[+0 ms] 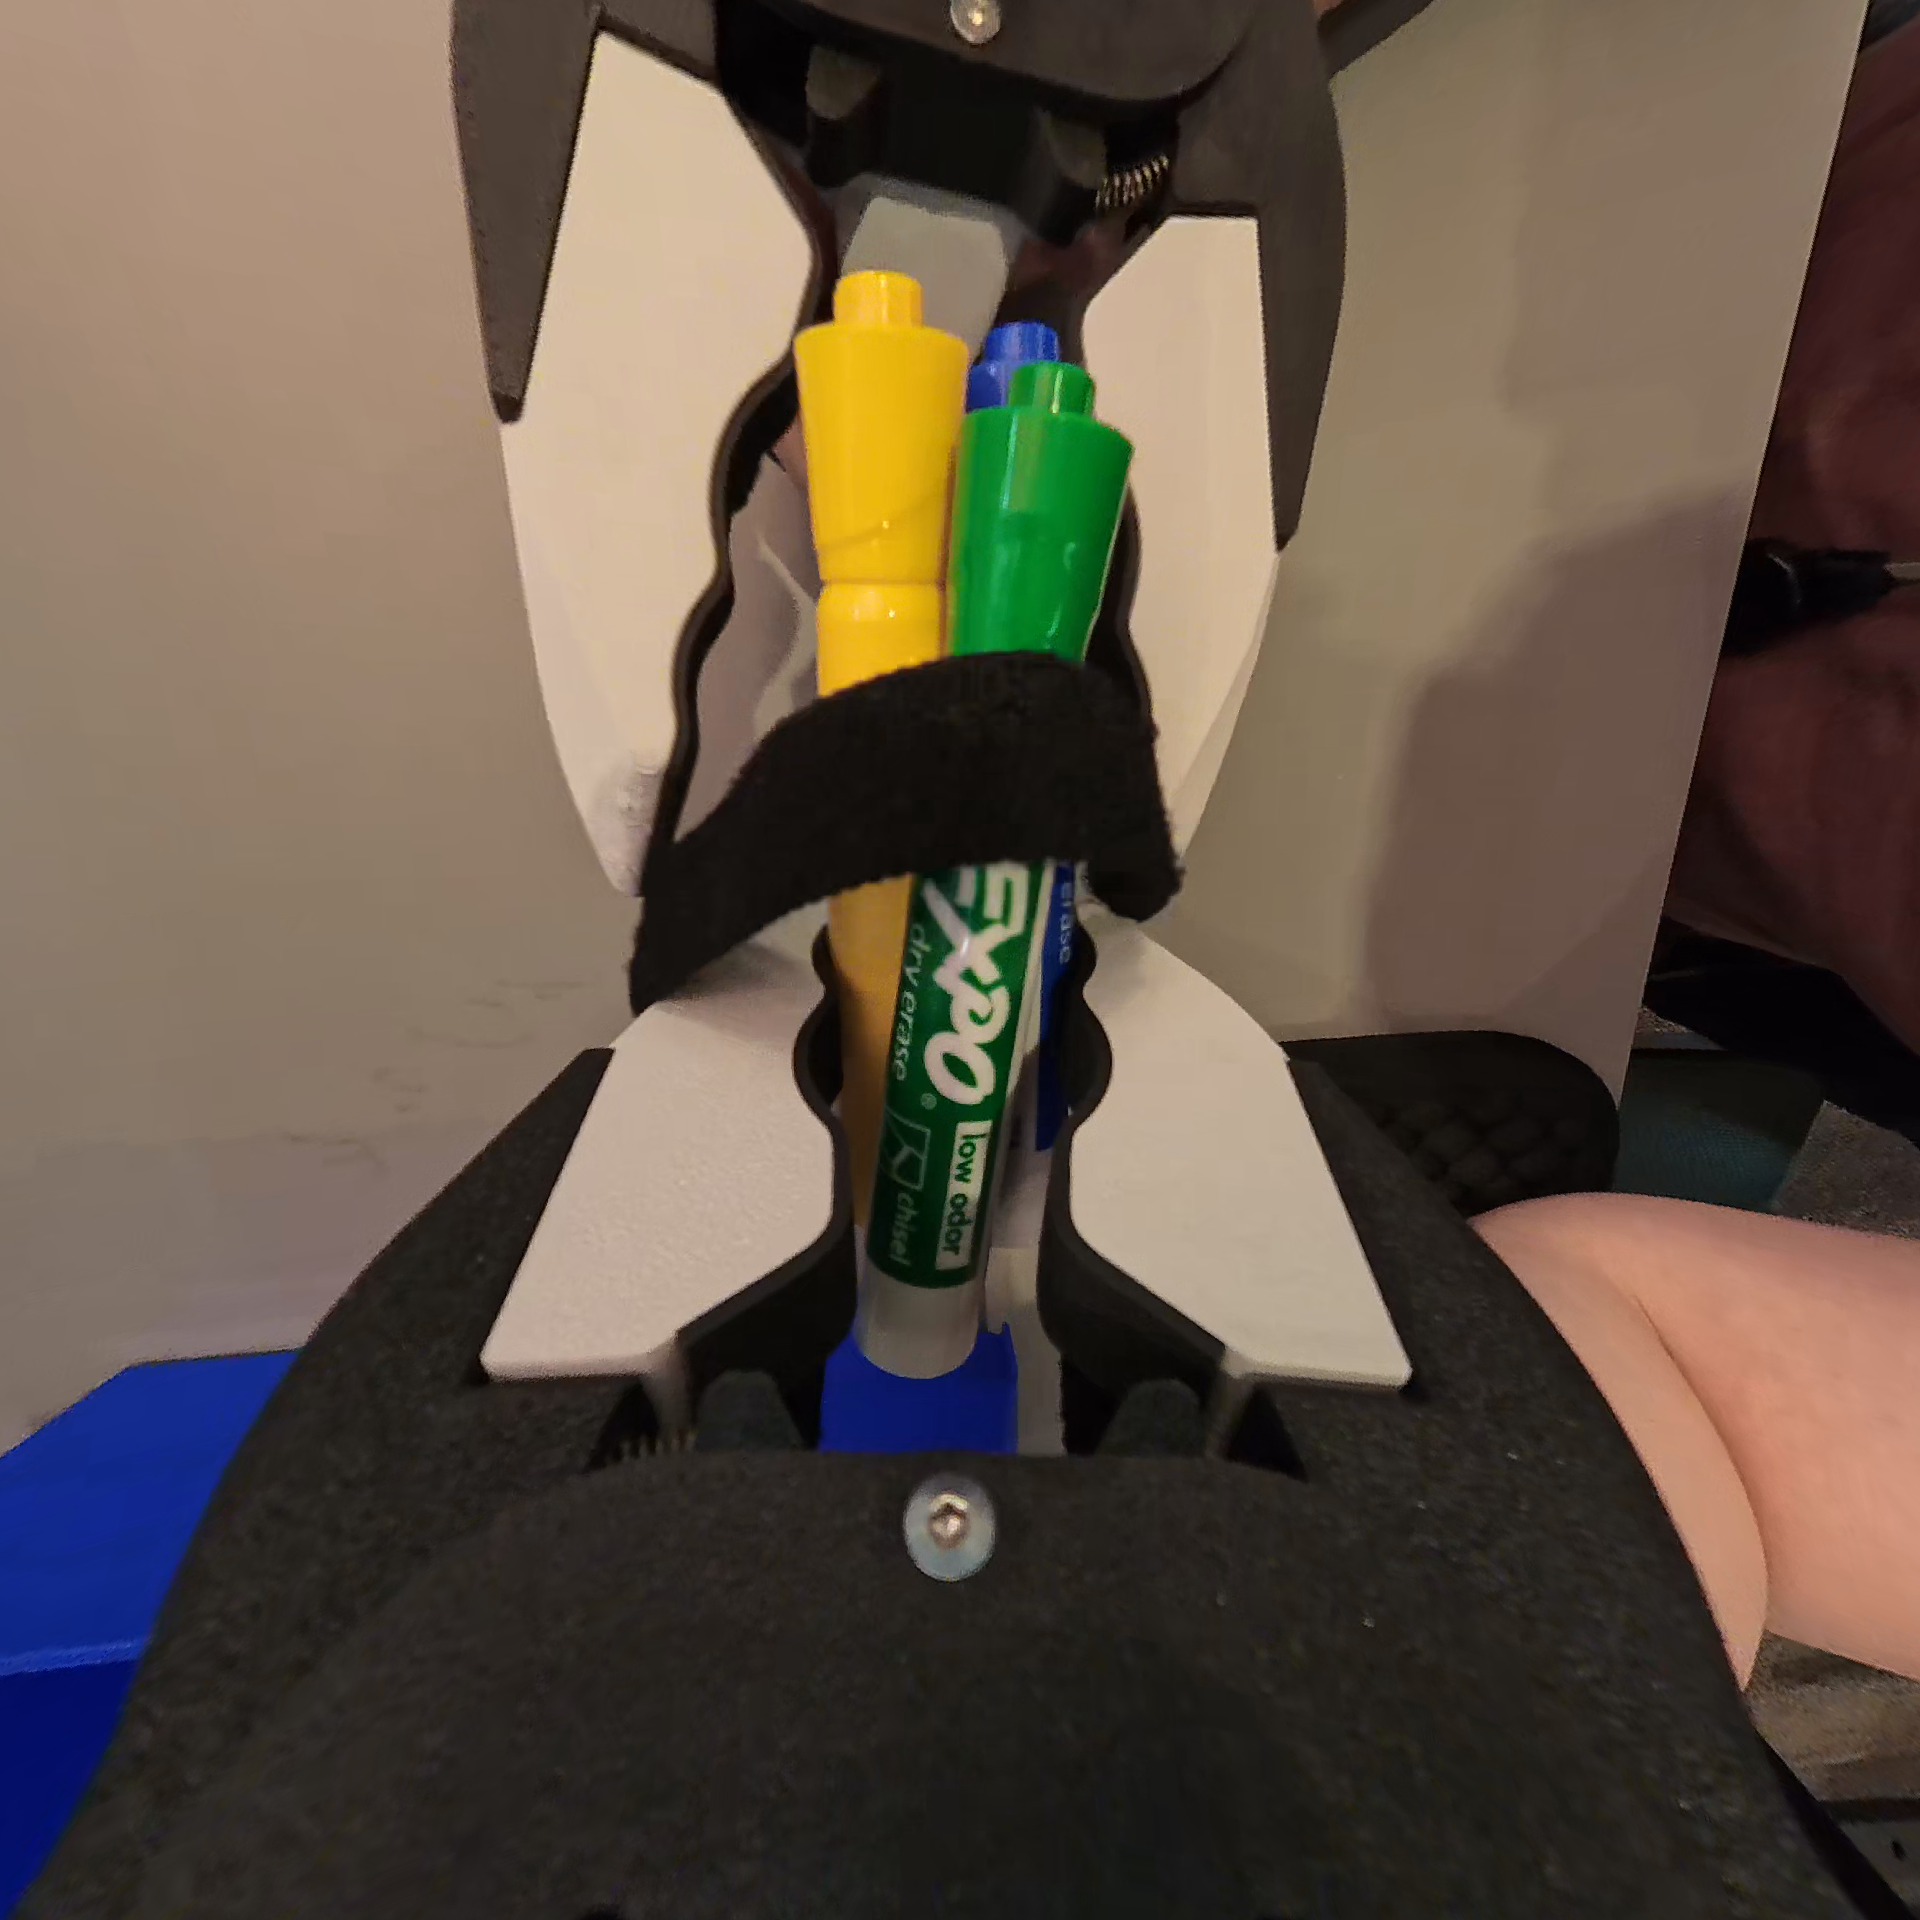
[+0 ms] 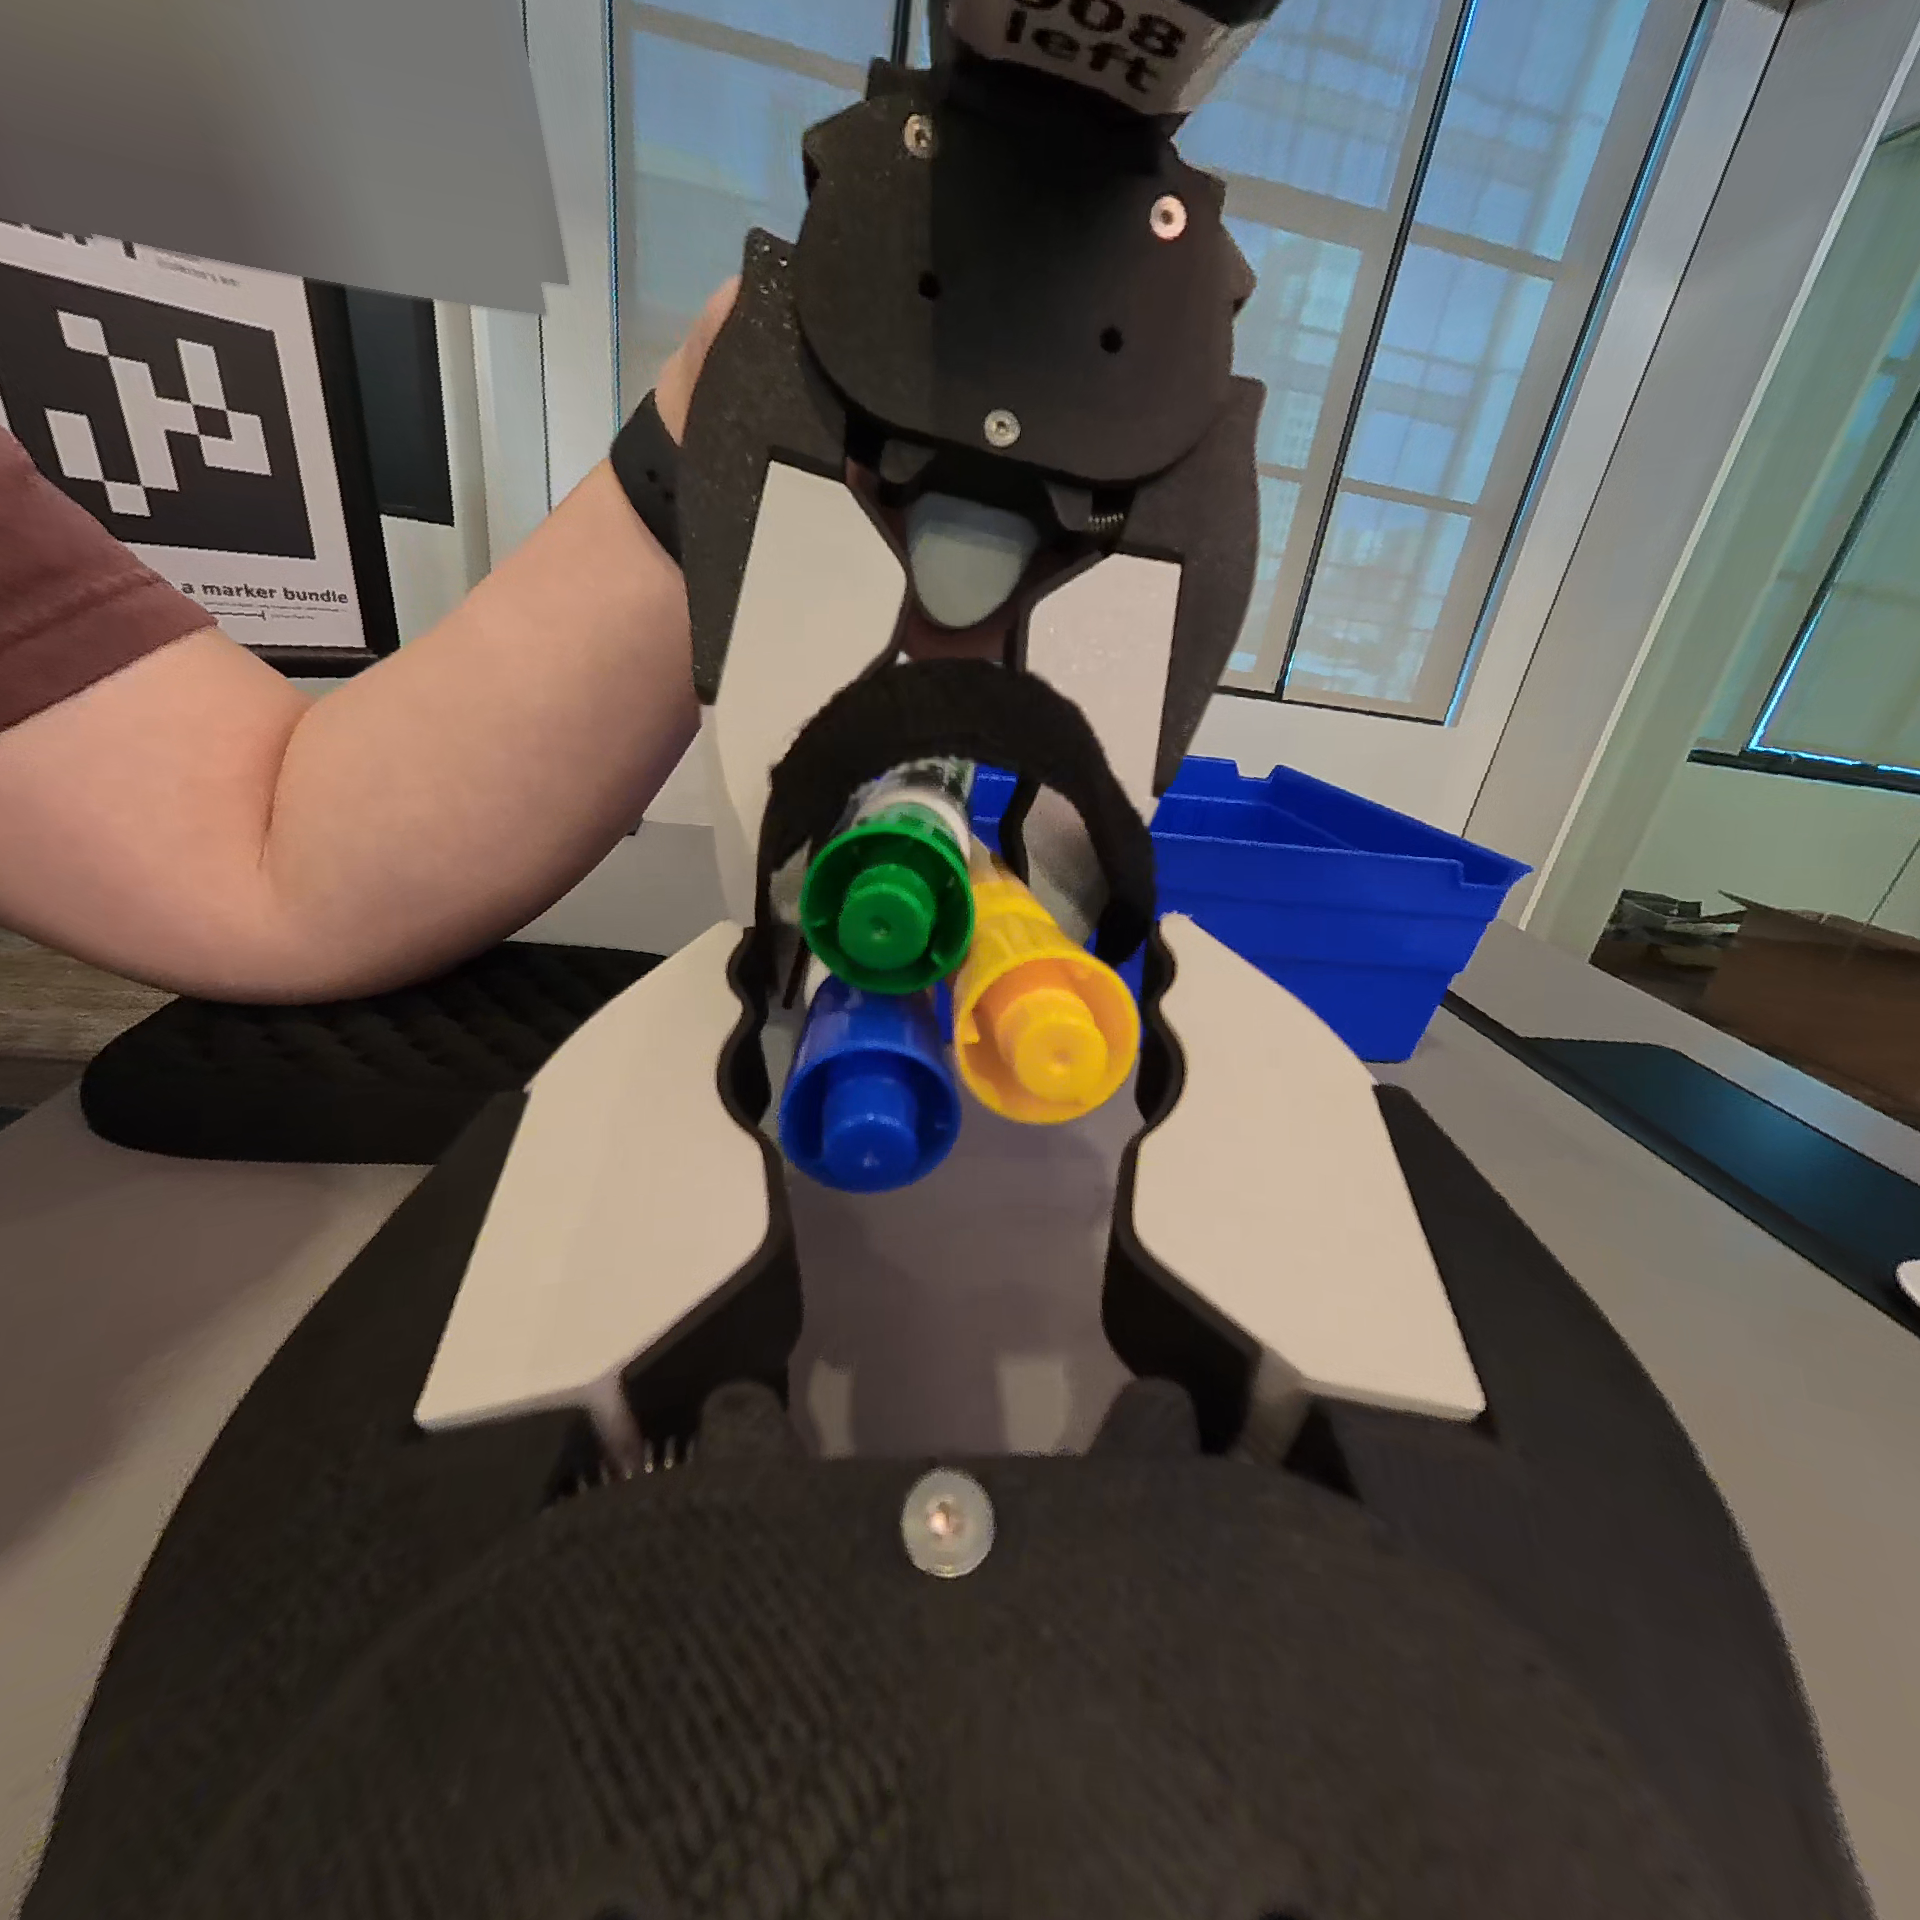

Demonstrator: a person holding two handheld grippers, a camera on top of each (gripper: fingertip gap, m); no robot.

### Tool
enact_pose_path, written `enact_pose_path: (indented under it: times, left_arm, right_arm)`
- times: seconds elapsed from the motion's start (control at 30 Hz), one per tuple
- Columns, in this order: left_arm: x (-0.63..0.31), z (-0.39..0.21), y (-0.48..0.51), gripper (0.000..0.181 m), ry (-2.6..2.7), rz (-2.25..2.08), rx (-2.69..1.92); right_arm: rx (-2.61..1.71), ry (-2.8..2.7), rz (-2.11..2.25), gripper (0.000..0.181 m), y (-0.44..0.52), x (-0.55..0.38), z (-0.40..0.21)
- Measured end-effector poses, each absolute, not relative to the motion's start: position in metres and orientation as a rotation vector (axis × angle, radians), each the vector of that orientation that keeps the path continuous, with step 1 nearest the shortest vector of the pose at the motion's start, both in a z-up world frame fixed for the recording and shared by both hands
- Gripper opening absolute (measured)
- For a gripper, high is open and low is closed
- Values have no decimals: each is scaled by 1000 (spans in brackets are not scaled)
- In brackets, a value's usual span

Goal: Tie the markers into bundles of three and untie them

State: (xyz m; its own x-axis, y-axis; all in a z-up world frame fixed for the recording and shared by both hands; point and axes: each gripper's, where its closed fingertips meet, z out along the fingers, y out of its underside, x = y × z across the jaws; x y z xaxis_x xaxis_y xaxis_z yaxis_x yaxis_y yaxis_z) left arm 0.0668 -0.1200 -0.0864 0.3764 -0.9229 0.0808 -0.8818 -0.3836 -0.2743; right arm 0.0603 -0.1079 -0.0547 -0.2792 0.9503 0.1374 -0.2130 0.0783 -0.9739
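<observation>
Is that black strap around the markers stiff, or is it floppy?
Probably floppy: the black strap sags in a loose curve around the markers. It looks fuzzy, so likely grippy rather than slippery. One end hangs free, so it might flap if pulled.

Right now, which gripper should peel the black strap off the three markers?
Right, probably. The left gripper is clamped on the markers and steadies the bundle. The right gripper is open around the caps, and the black strap sits close to its fingertips, so it could grab it.
</observation>
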Motion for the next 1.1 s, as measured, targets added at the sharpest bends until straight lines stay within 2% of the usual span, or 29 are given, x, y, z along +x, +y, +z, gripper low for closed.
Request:
enact_pose_path:
  times: [0.17,0.57,1.1]
  left_arm:
    - [65,-87,-120,38,1618,-334,-2455]
    - [66,-88,-121,38,1625,-334,-2458]
    - [65,-90,-121,39,1639,-314,-2465]
  right_arm:
    - [-805,-1313,1414,63,-109,63,-52]
    - [-849,-1280,1397,77,-101,61,-53]
    - [-860,-1288,1391,77,-101,61,-56]
